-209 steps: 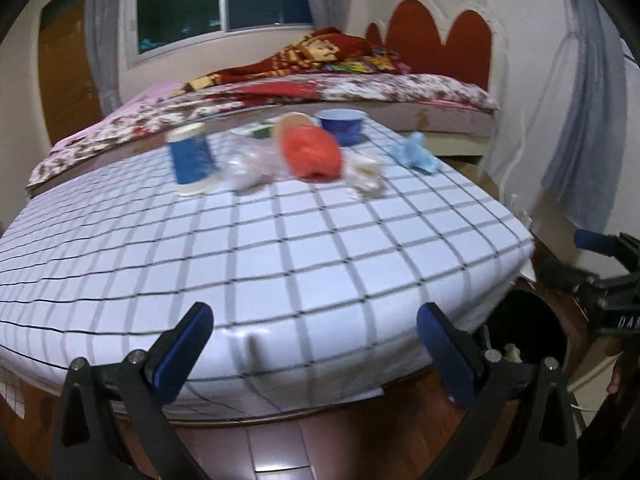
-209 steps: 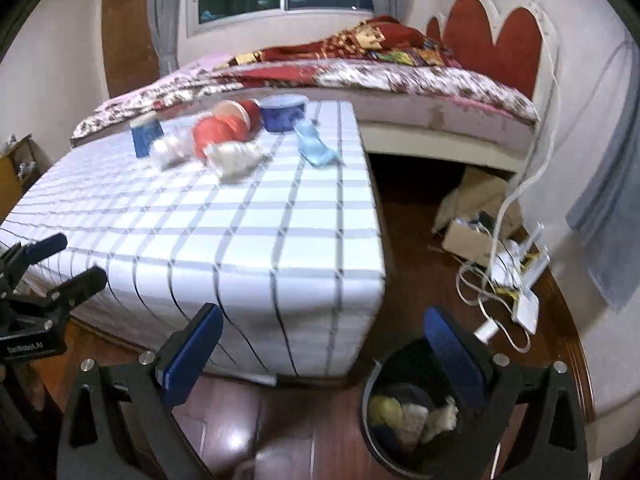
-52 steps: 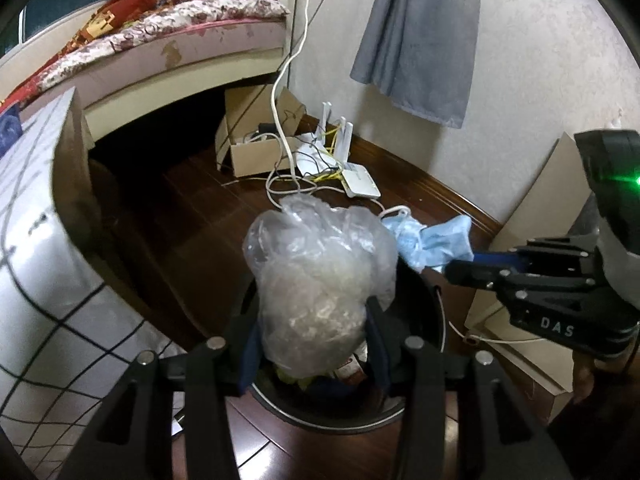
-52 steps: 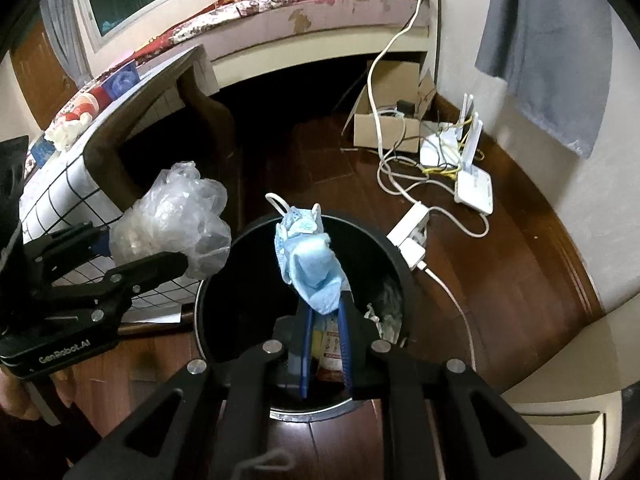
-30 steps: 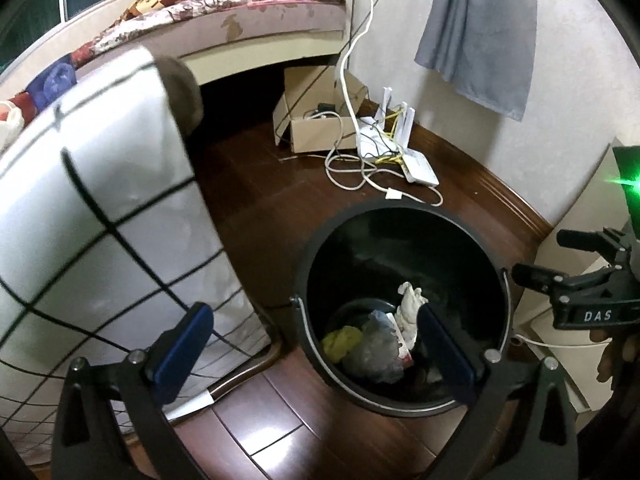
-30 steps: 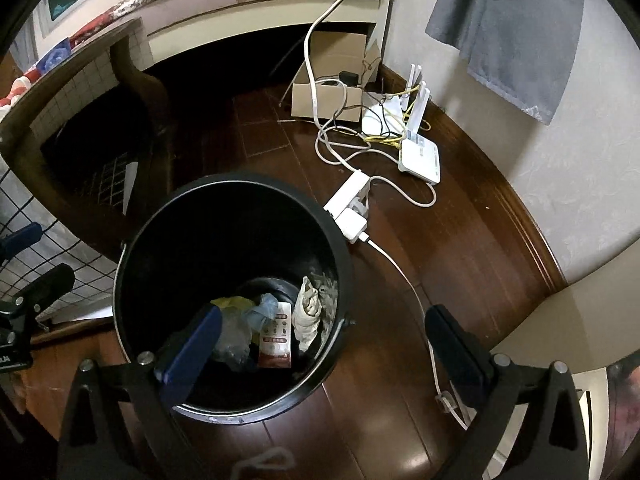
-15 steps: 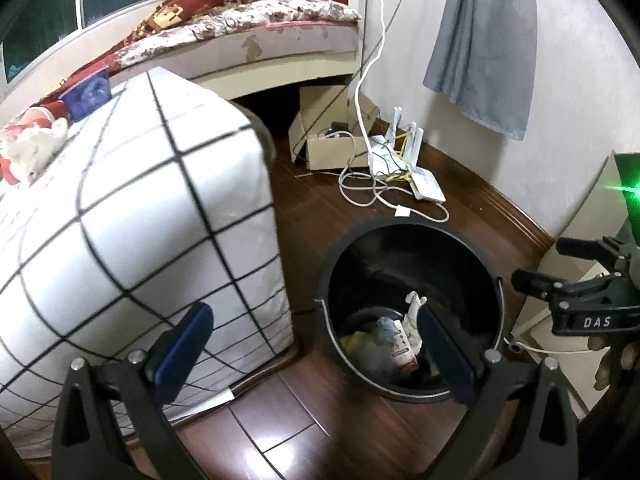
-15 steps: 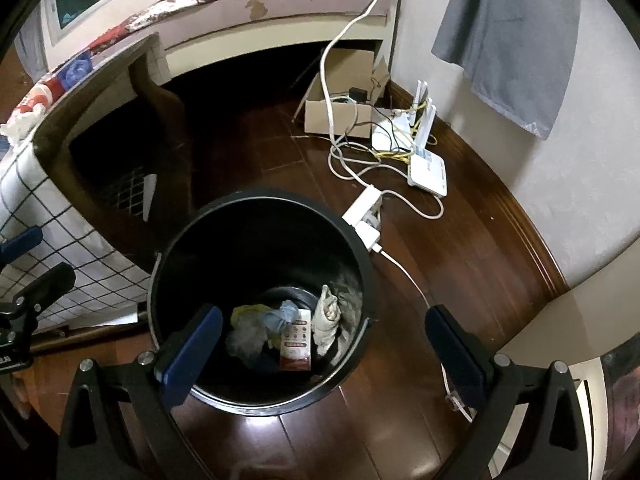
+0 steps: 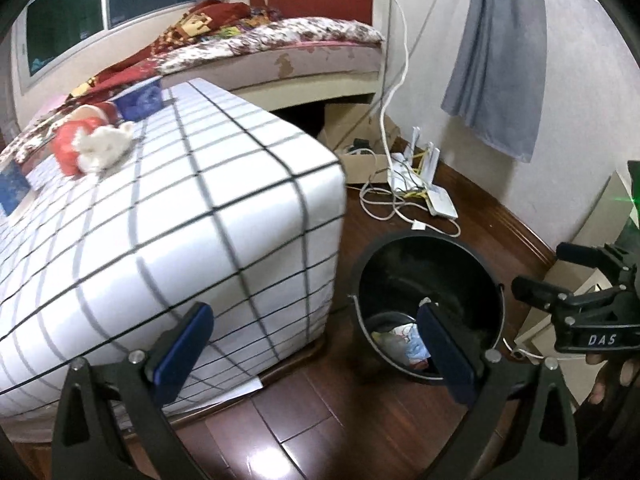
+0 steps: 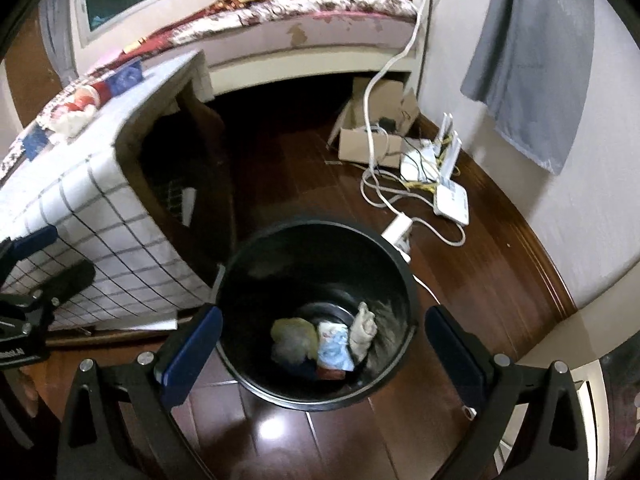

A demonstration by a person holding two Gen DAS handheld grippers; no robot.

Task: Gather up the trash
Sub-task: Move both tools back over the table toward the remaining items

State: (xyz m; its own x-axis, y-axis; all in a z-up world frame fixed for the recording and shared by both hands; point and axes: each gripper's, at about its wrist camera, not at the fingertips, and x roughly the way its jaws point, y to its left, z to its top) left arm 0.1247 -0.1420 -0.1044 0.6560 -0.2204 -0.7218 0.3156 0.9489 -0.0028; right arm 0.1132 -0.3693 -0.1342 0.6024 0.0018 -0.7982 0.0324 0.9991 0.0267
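The black trash bin point(image 10: 256, 280) stands on the floor by the table corner, and it holds crumpled paper, a plastic bag and a blue mask point(image 10: 334, 346). Just above and in front of it hangs my right gripper point(image 10: 320, 340), open and holding nothing. In the left wrist view my left gripper point(image 9: 314, 346) is open and empty too, between the table corner and the bin point(image 9: 424, 240). On the checked table point(image 9: 200, 216), far back, lie a white crumpled wad point(image 9: 102, 146), a red item point(image 9: 64, 140), a blue bowl point(image 9: 140, 98) and a blue cup point(image 9: 12, 188).
Cables, a power strip point(image 10: 398, 228) and a white router point(image 10: 452, 200) lie on the wooden floor behind the bin, near a cardboard box point(image 10: 372, 136). A bed point(image 9: 280, 48) runs along the back wall. A grey cloth point(image 9: 500, 60) hangs at the right.
The plastic bag and the blue mask left the grippers and now lie in the bin. Both grippers opened and drew back. The left view has swung toward the table.
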